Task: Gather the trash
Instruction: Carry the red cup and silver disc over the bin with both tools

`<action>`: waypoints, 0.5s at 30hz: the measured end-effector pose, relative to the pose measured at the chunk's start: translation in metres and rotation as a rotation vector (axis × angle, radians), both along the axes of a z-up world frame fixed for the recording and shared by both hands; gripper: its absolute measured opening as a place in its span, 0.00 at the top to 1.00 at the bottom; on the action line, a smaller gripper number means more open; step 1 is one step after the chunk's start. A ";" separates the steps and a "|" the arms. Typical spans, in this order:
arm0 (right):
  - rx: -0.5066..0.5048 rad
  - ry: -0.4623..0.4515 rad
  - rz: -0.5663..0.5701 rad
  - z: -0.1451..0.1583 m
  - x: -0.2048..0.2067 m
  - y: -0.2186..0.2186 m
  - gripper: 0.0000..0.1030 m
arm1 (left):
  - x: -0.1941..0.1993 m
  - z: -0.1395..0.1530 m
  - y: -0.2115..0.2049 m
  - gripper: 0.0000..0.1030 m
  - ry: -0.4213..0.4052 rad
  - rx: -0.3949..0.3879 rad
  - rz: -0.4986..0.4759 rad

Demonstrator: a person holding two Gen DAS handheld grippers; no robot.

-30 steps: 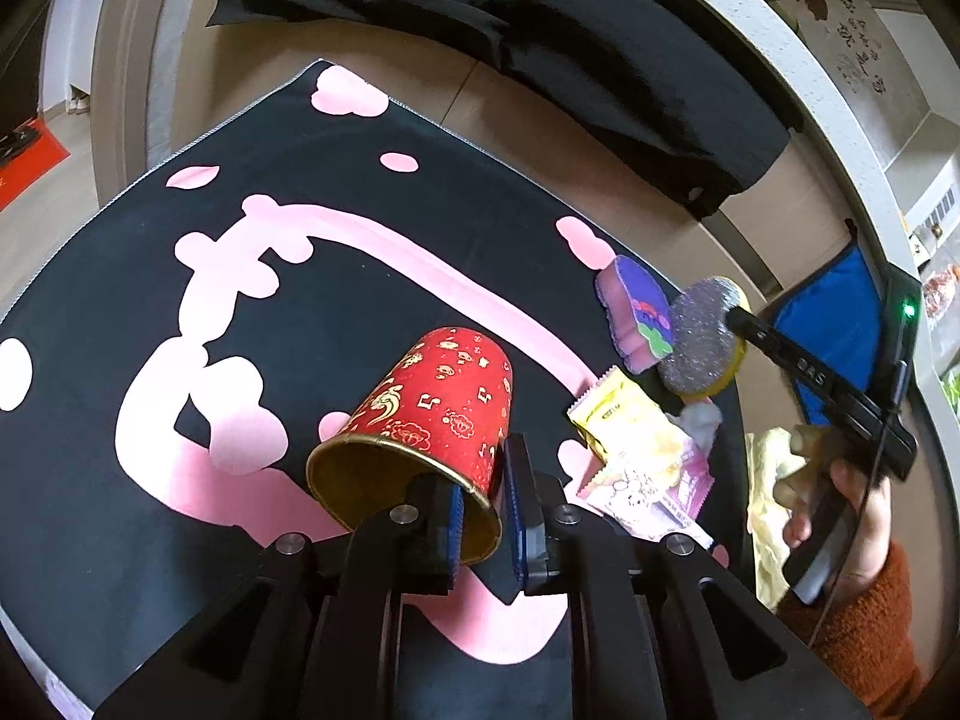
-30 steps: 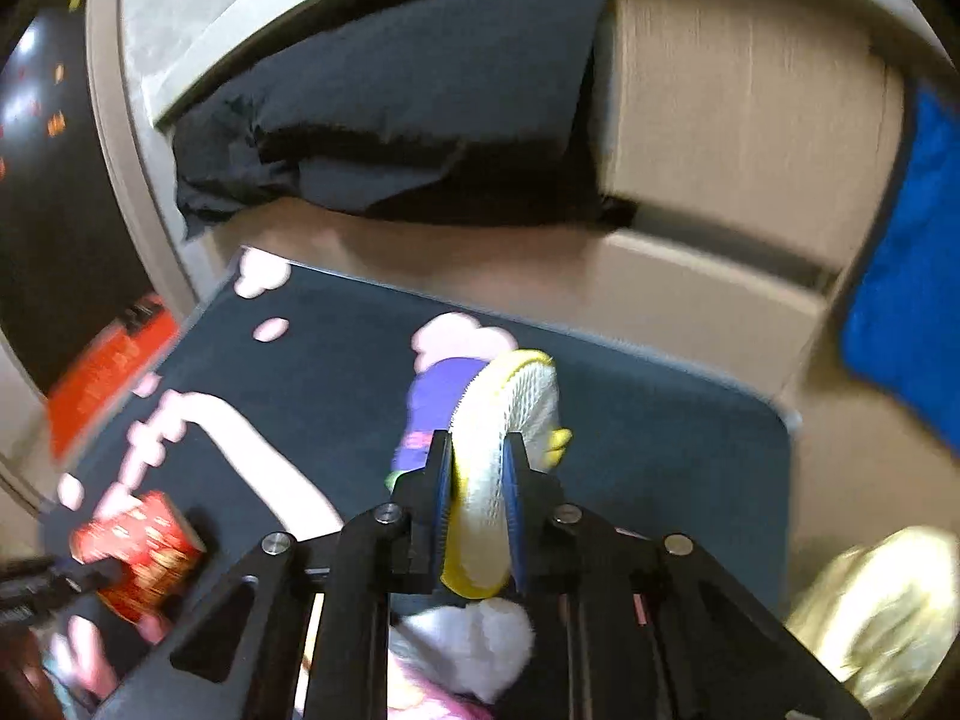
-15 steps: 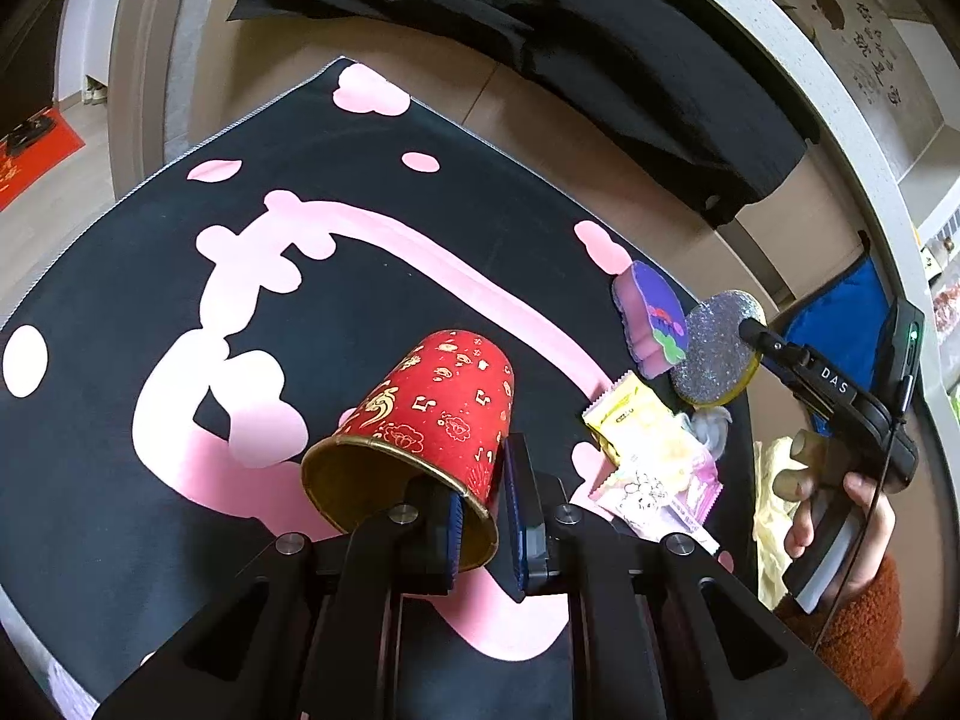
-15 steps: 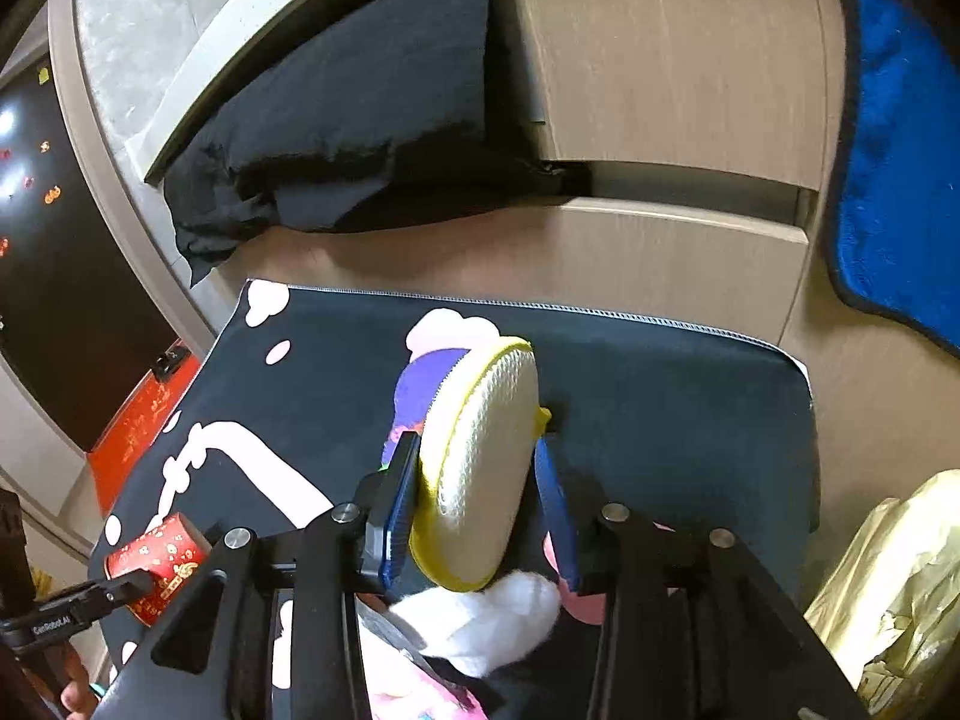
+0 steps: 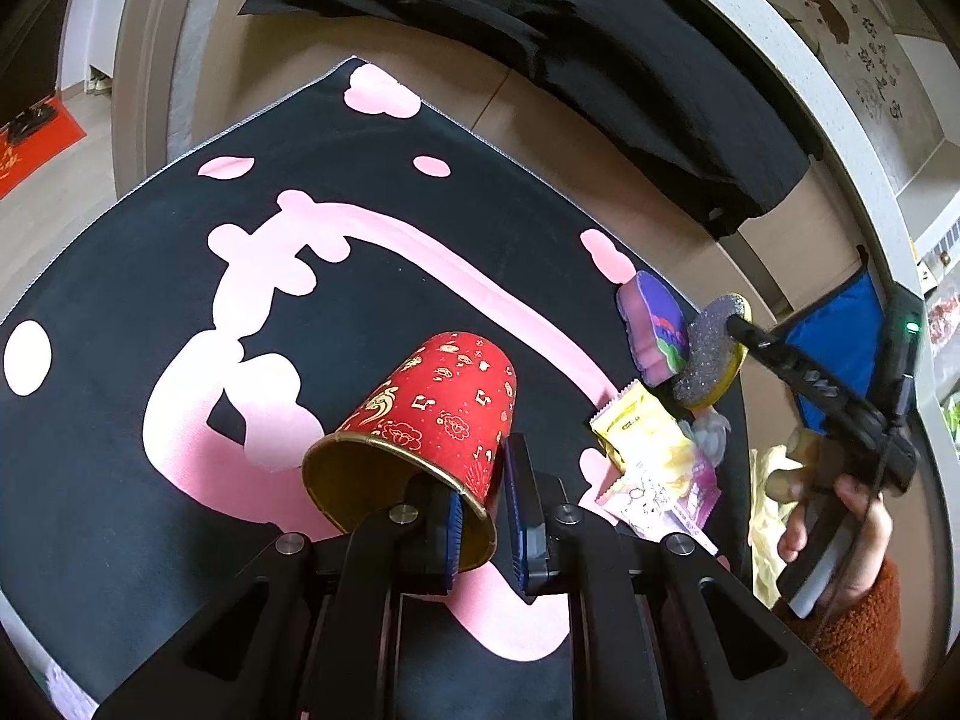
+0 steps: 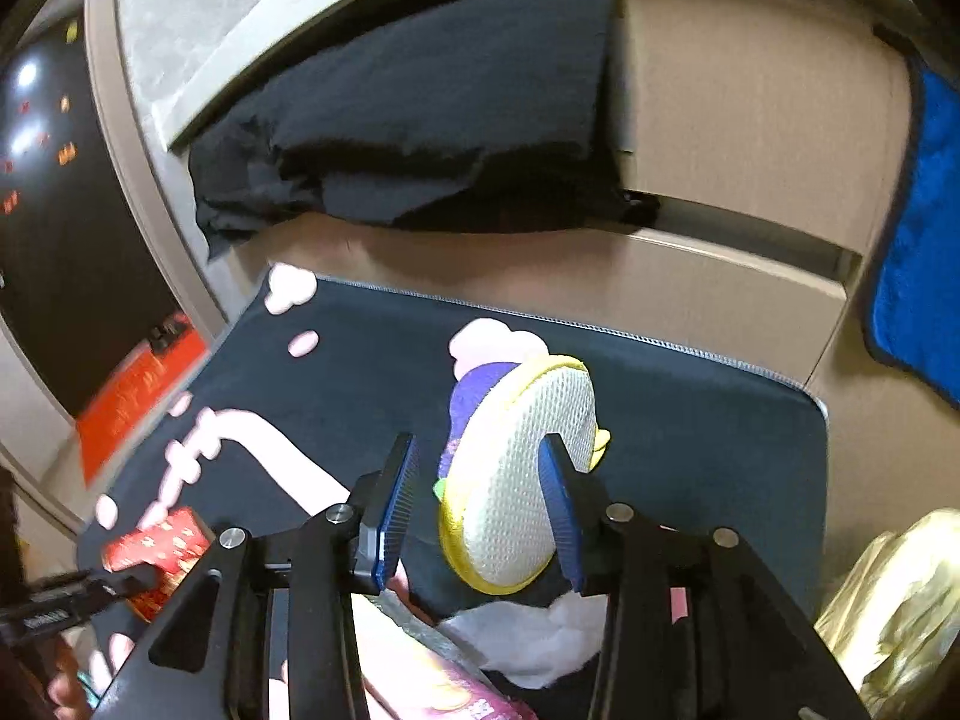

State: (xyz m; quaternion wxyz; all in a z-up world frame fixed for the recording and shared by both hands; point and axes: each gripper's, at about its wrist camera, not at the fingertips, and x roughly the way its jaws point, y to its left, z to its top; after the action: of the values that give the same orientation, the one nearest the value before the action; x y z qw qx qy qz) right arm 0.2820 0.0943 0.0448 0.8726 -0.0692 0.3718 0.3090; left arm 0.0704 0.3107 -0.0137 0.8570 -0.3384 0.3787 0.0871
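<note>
My left gripper [image 5: 485, 516] is shut on the rim of a red paper cup [image 5: 432, 420] with gold patterns, held tilted above the black and pink mat [image 5: 180, 300]. The cup also shows in the right wrist view [image 6: 162, 546]. My right gripper [image 6: 480, 510] has its jaws spread wide; a round yellow-edged sponge [image 6: 516, 480] sits loose between them, leaning against the right finger. In the left wrist view the sponge [image 5: 711, 360] shows its glittery side. A purple sponge [image 5: 654, 324], a yellow wrapper [image 5: 642, 438], a pink wrapper [image 5: 666, 498] and a white tissue [image 6: 528, 636] lie below.
A black cloth [image 5: 570, 48] hangs over the wooden cabinet front [image 6: 750, 120] behind the mat. A blue cloth [image 6: 918, 276] hangs at the right. A yellow plastic bag [image 6: 894, 606] lies off the mat's right edge. A red mat [image 6: 132, 402] lies on the floor at left.
My right gripper's jaws have opened from a firm hold on the yellow-edged sponge to wide apart, and the sponge now sits loose. My left gripper keeps holding the cup, with little movement.
</note>
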 end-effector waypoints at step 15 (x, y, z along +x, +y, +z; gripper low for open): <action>-0.097 -0.086 -0.040 0.008 -0.002 -0.024 0.88 | -0.004 0.008 -0.008 0.88 -0.036 0.049 0.016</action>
State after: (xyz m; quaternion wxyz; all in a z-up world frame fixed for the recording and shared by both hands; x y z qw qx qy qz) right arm 0.2797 0.0700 0.0530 0.8893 -0.1173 0.3500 0.2699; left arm 0.0667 0.3022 -0.0053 0.8710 -0.3218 0.3582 0.0972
